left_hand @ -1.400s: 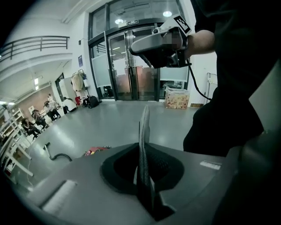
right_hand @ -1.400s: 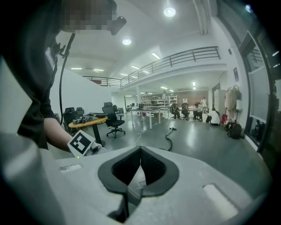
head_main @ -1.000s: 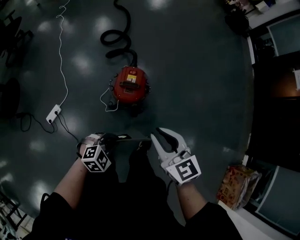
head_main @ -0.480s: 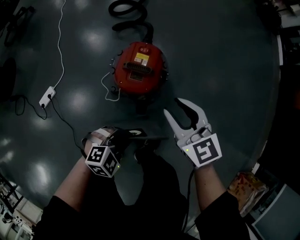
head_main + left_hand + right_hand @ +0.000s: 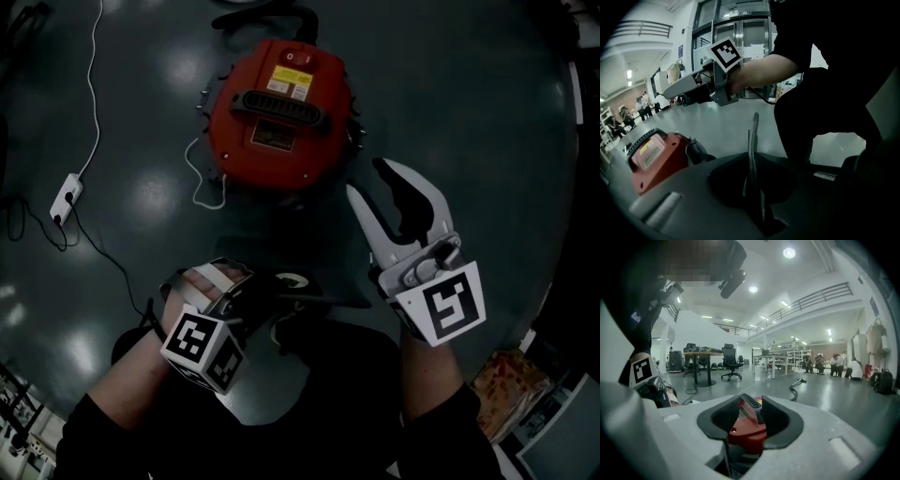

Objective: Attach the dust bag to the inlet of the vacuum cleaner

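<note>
The red vacuum cleaner stands on the dark floor at the top centre of the head view, with its black handle grille facing up. My left gripper is dark, low at the left, and shut on a thin flat dark piece that sticks out to the right. In the left gripper view that piece stands edge-on between the closed jaws of the left gripper. My white right gripper is open beside the vacuum's right side, nothing in it. Through its jaws the right gripper frames the vacuum beyond.
A white cable runs to a power strip at the left. The vacuum's black hose curls off beyond it, and its wand lies on the floor. A printed packet sits at the lower right. Tables, chairs and people are far off.
Both grippers have sunk toward the floor and come closer to the vacuum, which now looks much larger. The right jaws stand wider than a second ago. The left stays shut on the flat piece.
</note>
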`<state>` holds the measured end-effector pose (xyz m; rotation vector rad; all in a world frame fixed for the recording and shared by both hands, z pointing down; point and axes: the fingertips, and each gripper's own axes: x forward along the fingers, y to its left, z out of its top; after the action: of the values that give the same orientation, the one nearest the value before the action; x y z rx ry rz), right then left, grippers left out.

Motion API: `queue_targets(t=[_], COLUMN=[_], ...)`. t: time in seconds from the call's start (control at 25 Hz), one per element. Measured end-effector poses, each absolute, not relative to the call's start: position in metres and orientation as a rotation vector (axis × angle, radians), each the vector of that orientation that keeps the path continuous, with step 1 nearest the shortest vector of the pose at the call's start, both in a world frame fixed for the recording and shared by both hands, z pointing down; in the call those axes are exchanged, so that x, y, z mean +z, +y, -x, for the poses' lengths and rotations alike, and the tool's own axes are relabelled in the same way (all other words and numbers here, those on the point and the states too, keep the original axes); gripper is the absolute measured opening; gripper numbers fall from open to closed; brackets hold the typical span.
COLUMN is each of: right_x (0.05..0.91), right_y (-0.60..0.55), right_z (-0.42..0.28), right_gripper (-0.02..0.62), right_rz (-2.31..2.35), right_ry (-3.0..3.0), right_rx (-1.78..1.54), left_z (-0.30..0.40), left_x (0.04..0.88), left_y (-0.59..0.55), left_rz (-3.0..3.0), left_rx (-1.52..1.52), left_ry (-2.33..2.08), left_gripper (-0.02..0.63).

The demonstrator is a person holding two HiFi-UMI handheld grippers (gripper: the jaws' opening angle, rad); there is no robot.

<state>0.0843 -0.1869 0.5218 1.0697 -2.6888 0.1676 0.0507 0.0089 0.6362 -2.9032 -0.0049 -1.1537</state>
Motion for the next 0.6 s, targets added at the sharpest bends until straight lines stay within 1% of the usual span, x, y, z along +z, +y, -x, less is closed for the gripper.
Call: queue_targets(t=[0.24,0.4,0.52,0.6], right_x=[0.548,0.556,0.557,0.561], right_y=[-0.207,-0.211,-0.211,-0.213], right_z=[-0.085,-0.080,-0.072,-0.067], right_gripper=[0.143,0.144,0.181,0.195], right_rz=[-1.169,-1.083,-0.989,-0.942], right_ry=[-2.743,-2.751,-2.755,-2.742], right_rx=[0.098,0.004,-0.088,-0.132], left_z=[-0.046,-0.048,-0.045,-0.043], left_x=[0.670,0.674,0.671,0.672], left_y=[-0.005,-0.016,-0.021,-0.028], left_rz=[2.886,2.846,2.824,2.807], left_rx=[-1.133,-1.101,-1.073,-1.061], left_ry=[-0.051,-0.064,-0.068,-0.044], left_gripper=[0.021,0.021,0.021,0.021])
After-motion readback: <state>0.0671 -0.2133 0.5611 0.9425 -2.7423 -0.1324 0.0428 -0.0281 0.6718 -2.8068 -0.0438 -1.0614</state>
